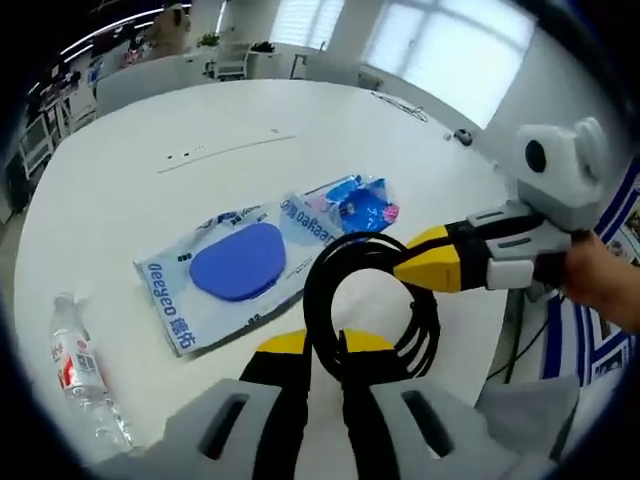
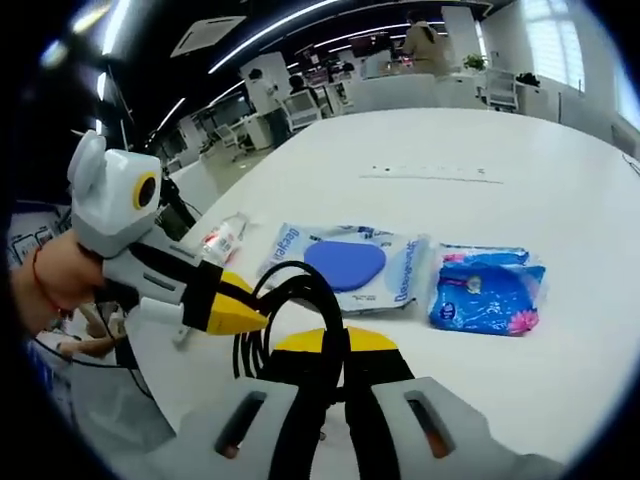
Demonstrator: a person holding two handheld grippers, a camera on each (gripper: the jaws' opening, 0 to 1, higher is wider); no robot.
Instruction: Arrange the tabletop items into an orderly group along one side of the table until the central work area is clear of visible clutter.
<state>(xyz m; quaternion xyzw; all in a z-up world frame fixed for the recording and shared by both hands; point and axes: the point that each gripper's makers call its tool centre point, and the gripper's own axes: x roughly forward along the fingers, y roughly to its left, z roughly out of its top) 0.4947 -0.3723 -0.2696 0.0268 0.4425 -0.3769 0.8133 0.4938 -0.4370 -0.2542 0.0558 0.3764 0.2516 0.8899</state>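
Note:
A coiled black cable [image 1: 312, 292] hangs above the white table [image 1: 200, 110], held from two sides. My left gripper [image 1: 325, 345] is shut on the coil's near part, its yellow-tipped jaws pressed to the strands. My right gripper [image 1: 425, 262] comes in from the right and is shut on the coil's far side. In the right gripper view, my right gripper [image 2: 335, 345] clamps the cable [image 2: 310, 280], and my left gripper [image 2: 240, 312] bites it from the left. A white packet with a blue oval pad [image 1: 235, 275] [image 2: 350, 262] lies flat beside a blue floral packet [image 1: 362, 205] [image 2: 487, 290].
A small water bottle [image 1: 80, 375] [image 2: 222, 240] lies on its side near the table's edge. A thin slot [image 1: 225, 152] [image 2: 430, 173] runs across the tabletop farther off. Office desks and chairs stand beyond the table, and a person [image 2: 425, 40] stands far back.

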